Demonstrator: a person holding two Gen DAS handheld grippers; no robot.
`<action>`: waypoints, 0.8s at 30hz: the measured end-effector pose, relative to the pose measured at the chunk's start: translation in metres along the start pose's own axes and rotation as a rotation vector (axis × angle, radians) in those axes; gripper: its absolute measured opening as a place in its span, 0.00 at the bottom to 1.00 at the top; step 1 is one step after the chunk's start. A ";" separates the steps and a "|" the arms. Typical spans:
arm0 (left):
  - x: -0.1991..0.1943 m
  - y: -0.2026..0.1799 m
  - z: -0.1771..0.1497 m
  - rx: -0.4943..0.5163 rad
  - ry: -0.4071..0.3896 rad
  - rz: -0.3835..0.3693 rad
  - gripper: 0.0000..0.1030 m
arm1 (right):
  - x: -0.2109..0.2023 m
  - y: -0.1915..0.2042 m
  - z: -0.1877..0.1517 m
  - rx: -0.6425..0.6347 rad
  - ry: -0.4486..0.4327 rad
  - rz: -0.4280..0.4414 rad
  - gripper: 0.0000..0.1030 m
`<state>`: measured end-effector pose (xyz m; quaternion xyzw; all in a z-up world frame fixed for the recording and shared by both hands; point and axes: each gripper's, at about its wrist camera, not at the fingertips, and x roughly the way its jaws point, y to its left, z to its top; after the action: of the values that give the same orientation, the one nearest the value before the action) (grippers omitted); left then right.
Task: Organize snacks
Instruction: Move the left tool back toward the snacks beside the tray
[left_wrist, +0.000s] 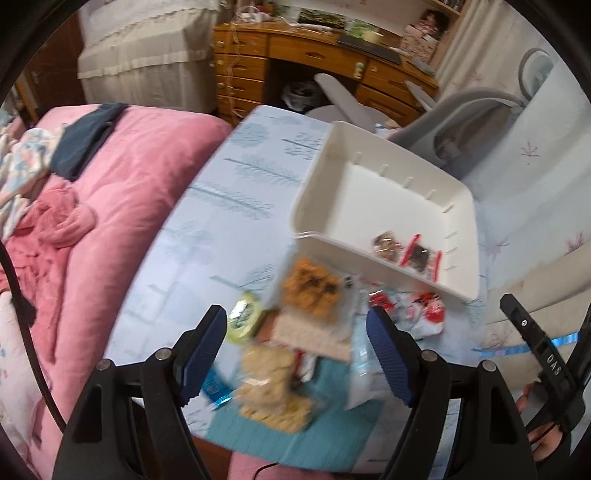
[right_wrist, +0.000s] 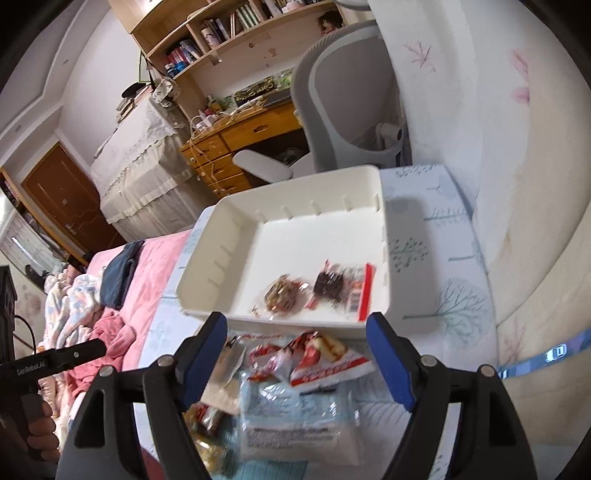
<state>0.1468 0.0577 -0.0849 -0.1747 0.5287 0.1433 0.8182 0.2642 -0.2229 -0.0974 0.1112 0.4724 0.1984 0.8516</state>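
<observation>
A white tray (left_wrist: 384, 258) stands on the pale blue tree-print table (left_wrist: 236, 192); it also shows in the right wrist view (right_wrist: 295, 321). Two small wrapped snacks lie in it: a brown one (right_wrist: 282, 295) and a dark one with red edging (right_wrist: 340, 286). In front of the tray lies a pile of snack packets: an orange cookie pack (left_wrist: 312, 290), a pale cracker pack (left_wrist: 269, 387), a green round one (left_wrist: 243, 314), red-and-white packets (right_wrist: 317, 356) and a clear blue-white bag (right_wrist: 295, 421). My left gripper (left_wrist: 295, 354) is open above the pile. My right gripper (right_wrist: 295, 360) is open above the packets.
A pink bed (left_wrist: 122, 206) with clothes lies left of the table. A grey office chair (right_wrist: 343, 103) and a wooden desk (left_wrist: 295, 62) stand behind it. A teal cloth (left_wrist: 295, 435) lies under the near snacks. A white wall covering (right_wrist: 498, 147) is on the right.
</observation>
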 end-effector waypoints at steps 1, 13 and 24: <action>-0.004 0.006 -0.005 -0.007 -0.005 0.017 0.76 | 0.001 0.000 -0.002 0.007 0.010 0.009 0.76; -0.009 0.059 -0.053 -0.118 0.046 0.099 0.77 | 0.020 -0.017 -0.033 0.157 0.157 0.063 0.76; 0.026 0.039 -0.066 -0.010 0.136 0.081 0.80 | 0.045 -0.025 -0.082 0.327 0.320 0.060 0.76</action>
<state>0.0874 0.0648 -0.1393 -0.1664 0.5888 0.1668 0.7732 0.2220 -0.2256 -0.1847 0.2288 0.6239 0.1594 0.7301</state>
